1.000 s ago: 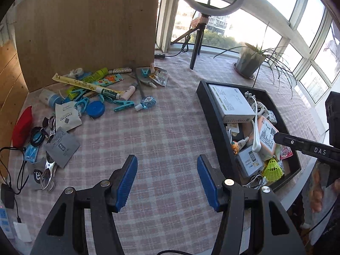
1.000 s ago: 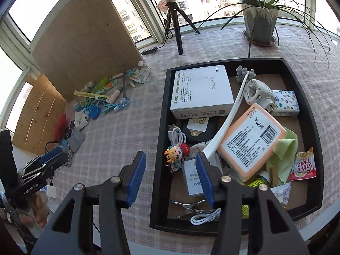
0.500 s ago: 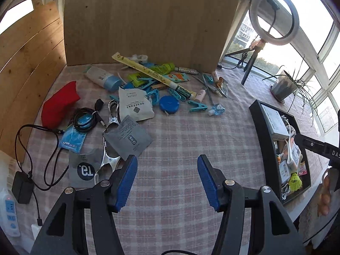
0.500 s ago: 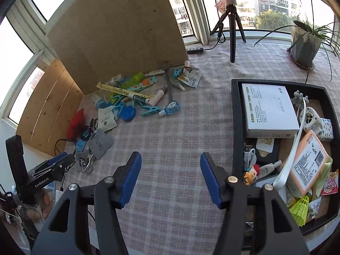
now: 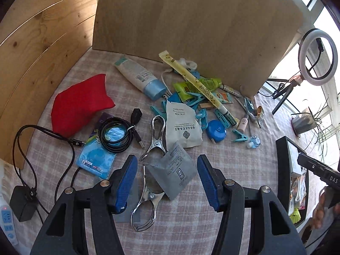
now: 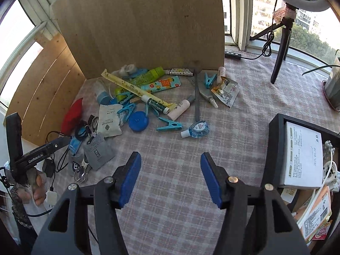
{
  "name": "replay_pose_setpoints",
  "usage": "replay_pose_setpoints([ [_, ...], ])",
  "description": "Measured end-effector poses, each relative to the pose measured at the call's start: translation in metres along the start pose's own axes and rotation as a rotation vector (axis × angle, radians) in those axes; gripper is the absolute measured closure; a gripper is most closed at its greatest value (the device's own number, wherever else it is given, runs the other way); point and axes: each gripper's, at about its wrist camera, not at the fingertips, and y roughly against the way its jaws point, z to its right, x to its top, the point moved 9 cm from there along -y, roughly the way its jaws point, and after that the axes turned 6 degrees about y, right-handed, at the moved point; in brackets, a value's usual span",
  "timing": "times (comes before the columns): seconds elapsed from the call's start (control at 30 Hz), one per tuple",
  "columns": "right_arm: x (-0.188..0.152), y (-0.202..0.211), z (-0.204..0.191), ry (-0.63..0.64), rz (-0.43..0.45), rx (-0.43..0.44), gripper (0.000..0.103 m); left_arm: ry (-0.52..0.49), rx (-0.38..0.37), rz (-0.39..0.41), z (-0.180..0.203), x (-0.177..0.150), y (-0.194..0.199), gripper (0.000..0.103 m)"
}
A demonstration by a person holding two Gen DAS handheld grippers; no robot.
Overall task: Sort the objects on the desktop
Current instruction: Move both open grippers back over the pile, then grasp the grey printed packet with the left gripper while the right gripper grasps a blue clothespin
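Note:
A heap of small objects lies on the checked cloth by the wooden board. My left gripper (image 5: 166, 182) is open and empty, just above a grey sachet (image 5: 174, 170) and a metal clip (image 5: 146, 208). Beyond it lie a white sachet (image 5: 182, 127), a coiled black cable (image 5: 116, 133), a red pouch (image 5: 78, 104) and a blue tape measure (image 5: 216, 130). My right gripper (image 6: 170, 178) is open and empty over bare cloth, short of a small blue bottle (image 6: 197, 129) and a teal peg (image 6: 170, 125). The black tray (image 6: 274, 148) holding sorted things is at the right.
A wooden board (image 6: 138, 25) stands behind the heap, with wood panels (image 5: 38, 42) at the left. A ring light tripod (image 6: 280, 40) and a plant pot (image 5: 301, 123) stand at the back right. A charger and power strip (image 5: 19, 204) lie at the left edge.
Both grippers have swung left, away from the tray and towards the heap. The left one has come down close over the grey sachet and metal clip. Both stay open.

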Motion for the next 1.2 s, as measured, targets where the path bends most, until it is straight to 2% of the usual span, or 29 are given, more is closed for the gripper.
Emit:
replay_pose_setpoints([
  [0.1, 0.003, -0.022, -0.004, 0.004, -0.040, 0.054, 0.046, -0.016, -0.004, -0.047, 0.006, 0.003, -0.018, 0.048],
  [0.33, 0.007, -0.056, 0.011, -0.086, -0.089, 0.120, 0.049, -0.038, -0.014, -0.077, 0.023, 0.017, -0.036, 0.054],
  [0.4, 0.006, -0.062, 0.014, -0.097, -0.095, 0.130, 0.053, -0.044, -0.020, -0.090, 0.025, 0.014, -0.038, 0.054],
  [0.6, 0.003, -0.075, 0.015, -0.070, -0.115, 0.122, 0.053, -0.030, -0.030, -0.132, 0.026, -0.016, -0.037, 0.054],
  [0.77, 0.011, -0.086, 0.016, 0.026, -0.139, 0.085, 0.053, -0.029, 0.025, -0.140, 0.016, -0.032, -0.040, 0.054],
  [0.87, 0.015, -0.093, 0.014, 0.112, -0.162, 0.060, 0.053, -0.001, 0.018, -0.158, 0.011, -0.038, -0.041, 0.052],
  [1.0, 0.020, -0.106, 0.011, 0.233, -0.182, 0.009, 0.052, -0.024, 0.019, -0.185, 0.014, -0.047, -0.046, 0.051],
  [1.2, 0.027, -0.128, -0.002, 0.346, -0.213, -0.004, 0.050, -0.024, 0.045, -0.196, 0.015, -0.045, -0.057, 0.050],
])
